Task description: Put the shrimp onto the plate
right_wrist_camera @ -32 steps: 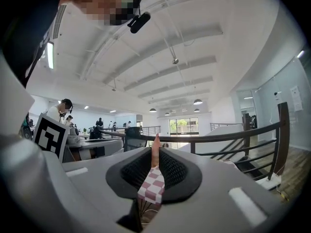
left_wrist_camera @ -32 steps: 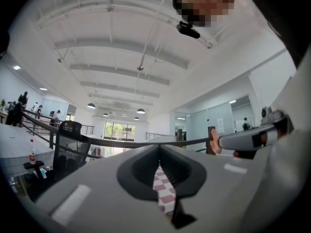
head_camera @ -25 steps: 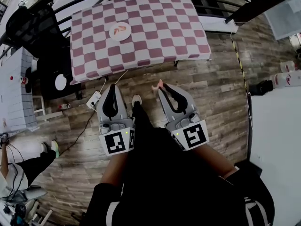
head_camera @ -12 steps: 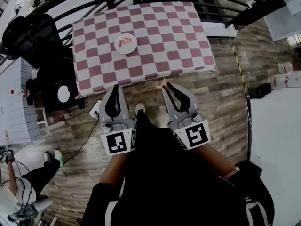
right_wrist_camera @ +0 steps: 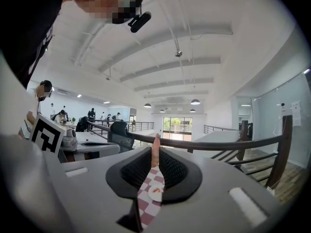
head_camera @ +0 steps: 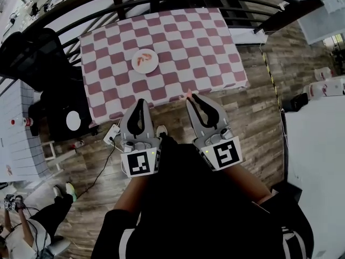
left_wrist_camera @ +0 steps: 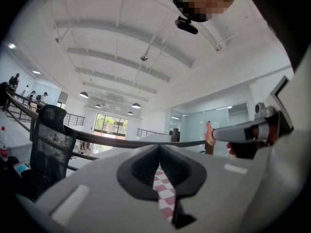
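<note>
One pink-and-white checkered surface [head_camera: 178, 42] ahead of me. My two claws hang over the wood floor [head_camera: 253, 107], tips at the surface's near edge. Left claw [head_camera: 139, 102]: jaws together, nothing in them. Right claw [head_camera: 191, 98]: pinched shut on one shrimp [head_camera: 187, 94], its pink end poking past the tips. One white plate [head_camera: 153, 67] sits on the surface, well apart from that shrimp. There are orange bits on it, count unclear.
</note>
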Available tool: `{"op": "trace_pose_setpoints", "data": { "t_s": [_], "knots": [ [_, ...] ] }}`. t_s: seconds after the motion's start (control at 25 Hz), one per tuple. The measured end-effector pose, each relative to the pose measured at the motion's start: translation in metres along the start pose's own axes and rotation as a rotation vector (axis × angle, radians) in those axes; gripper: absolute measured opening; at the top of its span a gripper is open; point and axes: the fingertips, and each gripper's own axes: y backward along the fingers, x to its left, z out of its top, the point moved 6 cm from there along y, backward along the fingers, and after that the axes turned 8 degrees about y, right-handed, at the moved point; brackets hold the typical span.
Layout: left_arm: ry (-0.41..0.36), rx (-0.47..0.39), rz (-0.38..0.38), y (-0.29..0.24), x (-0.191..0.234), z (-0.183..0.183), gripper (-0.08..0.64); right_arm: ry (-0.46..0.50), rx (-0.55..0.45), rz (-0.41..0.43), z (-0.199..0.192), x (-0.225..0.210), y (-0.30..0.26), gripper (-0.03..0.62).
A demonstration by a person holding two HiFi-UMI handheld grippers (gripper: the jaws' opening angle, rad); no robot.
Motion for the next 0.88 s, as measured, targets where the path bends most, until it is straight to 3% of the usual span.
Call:
{"op": "trace_pose_setpoints", "data": {
  "t_s": [0.24, 0.56, 0.72, 0.88],
  "knots": [
    [0.015, -0.017, -0.017, -0.010, 0.004, 0.009, 0.009, -0.027, 0.015, -0.032, 0.002, -0.010, -0.014, 0.049],
    [0.037, 0.027, 0.038, -0.008, 0.033, 0.001, 0.009, -0.066, 0.052, 0.048, -0.008, 0.014, -0.045, 0.049],
    [0.033, -0.011, 0.036, -0.006, 0.035, 0.000, 0.009, -0.096, 0.079, 0.070, -0.017, 0.019, -0.047, 0.049],
    [0.036, 0.013, 0.069, 0.003, 0.035, -0.002, 0.009, -0.123, 0.072, 0.093, -0.015, 0.024, -0.046, 0.049]
  ]
}}
